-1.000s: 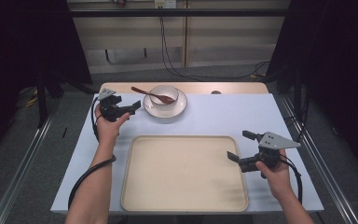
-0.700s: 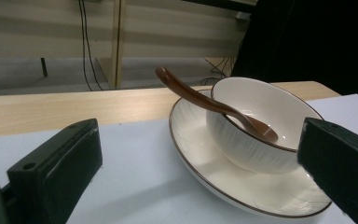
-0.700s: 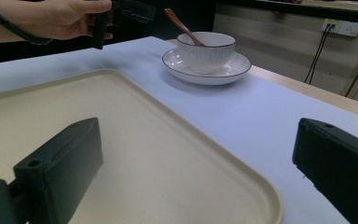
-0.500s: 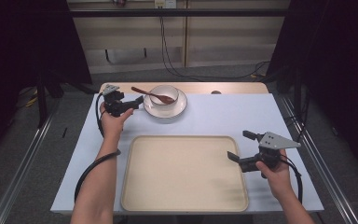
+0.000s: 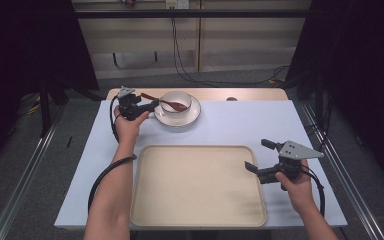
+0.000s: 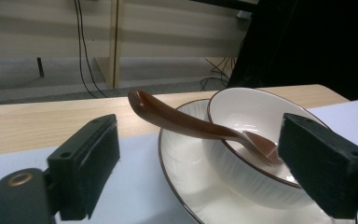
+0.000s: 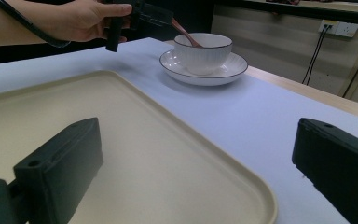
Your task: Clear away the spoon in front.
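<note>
Dark curtains flank the room, with pale wall panels and hanging cables at the back. Counter (image 5: 240, 125) topped in pale blue, a wooden strip along its far edge.

High view: left gripper (image 5: 150, 105) at the far left of the counter, nose at the rim of a white saucer (image 5: 192, 116). White bowl (image 5: 176, 100) sits on that saucer; brown spoon (image 5: 165, 101) lies in the bowl, handle sticking out over the rim toward the gripper. Large cream tray (image 5: 197, 185) in front of the person. Right gripper (image 5: 254, 162) held over the tray's right edge, well apart from the crockery.

Left gripper view: gives what the overhead cannot. Jaws stand wide, having just been closing a little. Spoon handle (image 6: 168, 114) rises between them, tilted up, its end free in the air; neither pad touches it. Spoon's scoop rests inside the bowl (image 6: 261, 116), against the near wall. Saucer (image 6: 186, 177) has a thin dark rim line and fine ribbing, as does the bowl.

Right gripper view: low angle along the tray (image 7: 135, 154), its raised lip plain. Own jaws wide apart, nothing between. Farther off, bowl (image 7: 203, 51) on saucer (image 7: 205, 74) seen side-on, and the person's left hand (image 7: 81, 21) holding its gripper level at the spoon (image 7: 184, 31) handle.
</note>
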Available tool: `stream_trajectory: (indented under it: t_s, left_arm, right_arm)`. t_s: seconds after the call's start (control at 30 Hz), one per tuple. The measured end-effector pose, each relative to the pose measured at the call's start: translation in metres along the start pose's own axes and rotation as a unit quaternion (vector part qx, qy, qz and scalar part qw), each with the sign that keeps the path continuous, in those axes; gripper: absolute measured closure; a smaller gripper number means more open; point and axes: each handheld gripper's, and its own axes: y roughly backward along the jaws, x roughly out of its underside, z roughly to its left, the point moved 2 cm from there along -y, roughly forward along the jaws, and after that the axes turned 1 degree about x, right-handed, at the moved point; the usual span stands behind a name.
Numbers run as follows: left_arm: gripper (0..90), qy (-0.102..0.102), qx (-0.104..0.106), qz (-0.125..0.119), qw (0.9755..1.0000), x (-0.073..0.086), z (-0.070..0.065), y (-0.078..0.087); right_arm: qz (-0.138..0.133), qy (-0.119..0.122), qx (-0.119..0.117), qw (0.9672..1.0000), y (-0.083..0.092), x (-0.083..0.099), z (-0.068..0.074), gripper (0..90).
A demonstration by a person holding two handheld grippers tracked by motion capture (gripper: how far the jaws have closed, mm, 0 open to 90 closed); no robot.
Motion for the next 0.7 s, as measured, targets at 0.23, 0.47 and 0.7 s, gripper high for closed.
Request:
stream_trajectory:
  t_s: [0.23, 0.47, 0.7]
  left_arm:
    - [31.7, 0.028, -0.003, -0.017, 0.9994, 0.0033, 0.0033, -0.0024]
    - [49.3, 0.039, 0.017, -0.021, 0.9989, 0.0027, 0.0001, -0.0078]
    - [63.1, 0.054, 0.02, -0.036, 0.9977, 0.0006, -0.0031, -0.0077]
  right_arm:
    - [0.0, 0.002, 0.001, 1.0, 0.0002, 0.0003, -0.0005, 1.4]
    - [-0.001, 0.002, -0.001, 1.0, 0.0004, 0.0006, -0.0019, 1.4]
    - [0.001, 0.001, -0.001, 1.0, -0.0001, 0.0009, -0.0015, 1.2]
